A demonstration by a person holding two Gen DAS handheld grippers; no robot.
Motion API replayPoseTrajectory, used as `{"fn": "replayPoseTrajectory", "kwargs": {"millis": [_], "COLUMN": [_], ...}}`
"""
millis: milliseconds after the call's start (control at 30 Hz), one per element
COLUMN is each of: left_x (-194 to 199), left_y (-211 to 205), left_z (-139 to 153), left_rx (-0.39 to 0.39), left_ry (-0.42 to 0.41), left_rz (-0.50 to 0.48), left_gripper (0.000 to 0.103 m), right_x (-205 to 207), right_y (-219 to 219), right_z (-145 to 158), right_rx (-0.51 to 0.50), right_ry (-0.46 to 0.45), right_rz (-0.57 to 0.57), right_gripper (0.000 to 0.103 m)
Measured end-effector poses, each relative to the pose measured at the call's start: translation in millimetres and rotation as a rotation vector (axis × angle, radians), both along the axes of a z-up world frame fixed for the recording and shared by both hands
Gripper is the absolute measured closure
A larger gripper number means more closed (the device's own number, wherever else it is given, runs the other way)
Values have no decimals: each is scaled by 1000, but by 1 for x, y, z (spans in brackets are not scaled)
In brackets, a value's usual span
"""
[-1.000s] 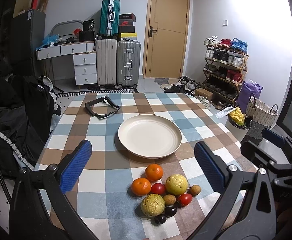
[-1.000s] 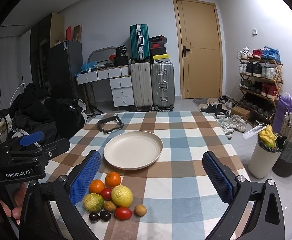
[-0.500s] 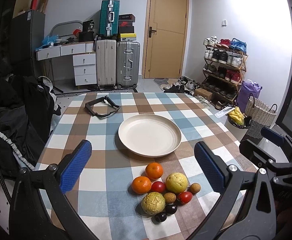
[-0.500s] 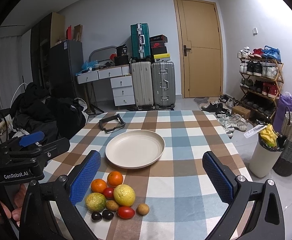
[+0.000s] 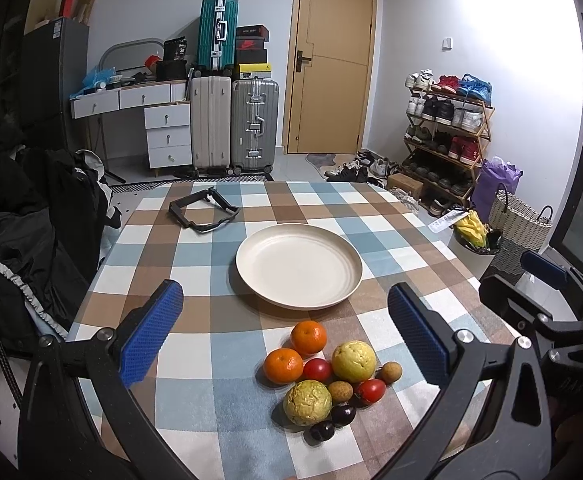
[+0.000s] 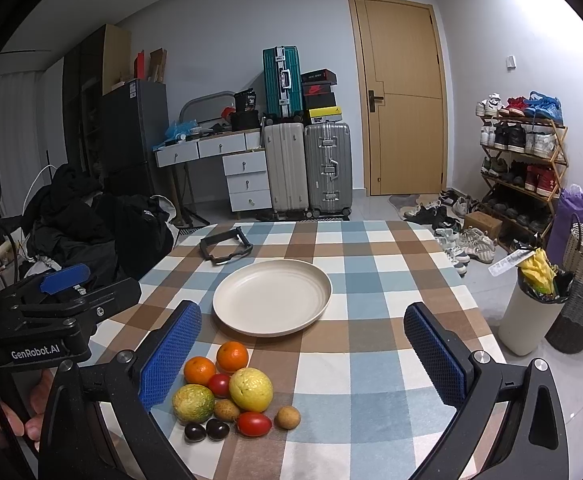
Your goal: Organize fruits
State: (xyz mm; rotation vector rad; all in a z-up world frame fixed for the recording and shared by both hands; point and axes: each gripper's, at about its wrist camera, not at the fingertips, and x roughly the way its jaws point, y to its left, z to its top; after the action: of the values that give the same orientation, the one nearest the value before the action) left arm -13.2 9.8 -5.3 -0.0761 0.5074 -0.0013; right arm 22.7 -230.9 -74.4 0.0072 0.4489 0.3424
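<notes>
Left wrist view: left gripper [image 5: 287,326] wide apart, holding nothing, up over the checked table [image 5: 195,280]. One bare plate [image 5: 298,268] mid-table. Near front edge, one fruit pile [image 5: 329,376]: two oranges, two yellow-green round fruits, two red tomatoes, two small brown ones, two dark ones. Black frame [image 5: 203,210] beyond plate

Right wrist view: right gripper [image 6: 303,354] wide apart too, holding nothing. Fruit pile [image 6: 227,392] just beside left finger [image 6: 171,354]. Plate [image 6: 272,297] behind pile. Bare cloth at right up to table edge

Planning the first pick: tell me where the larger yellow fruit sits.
In the left wrist view, the yellow fruit lies at the right of the cluster, nearer the camera than the plate, touching the red tomato.
</notes>
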Motion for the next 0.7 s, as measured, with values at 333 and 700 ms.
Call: {"fn": "replayPoseTrajectory", "kwargs": {"millis": [333,700], "left_x": [-1,14], "left_y": [0,9], "left_z": [-3,-44], "left_rx": [-9,-27], "left_ry": [10,106], "left_rz": [-3,-27], "left_gripper": [1,1], "right_x": [0,4], "right_y": [1,3], "right_z": [-1,-15], "right_rx": [1,-13], "right_ry": [3,27], "right_rz": [2,-4], "right_gripper": [0,0]}}
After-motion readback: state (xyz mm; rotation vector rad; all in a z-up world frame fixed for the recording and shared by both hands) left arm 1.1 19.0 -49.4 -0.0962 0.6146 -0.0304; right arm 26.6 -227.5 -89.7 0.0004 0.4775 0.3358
